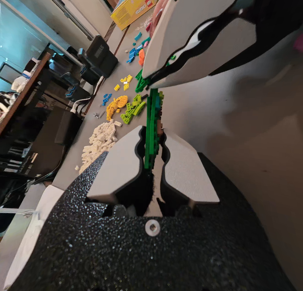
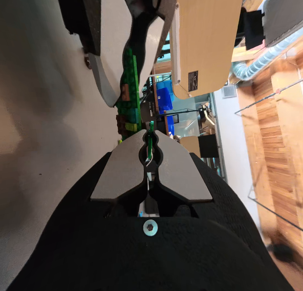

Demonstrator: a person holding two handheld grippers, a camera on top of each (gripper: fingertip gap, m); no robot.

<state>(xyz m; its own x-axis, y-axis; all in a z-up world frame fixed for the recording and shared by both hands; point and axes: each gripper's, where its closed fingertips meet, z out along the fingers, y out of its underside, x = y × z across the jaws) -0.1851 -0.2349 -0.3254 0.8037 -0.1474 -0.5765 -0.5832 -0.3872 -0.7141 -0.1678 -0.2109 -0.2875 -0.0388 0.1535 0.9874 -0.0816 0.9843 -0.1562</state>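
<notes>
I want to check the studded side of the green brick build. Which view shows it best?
The right wrist view: the green build faces it, showing brown, teal and lime bricks, held by the left gripper. The left wrist view shows the build only edge-on between its fingers.

**Hidden and cut-off parts**

The lower end of the green brick plate (image 1: 151,135) is hidden between the left gripper's fingers (image 1: 124,153). The yellow box (image 1: 131,9) is cut off by the top edge. The small green piece (image 2: 150,140) is seen edge-on, its shape unclear.
</notes>
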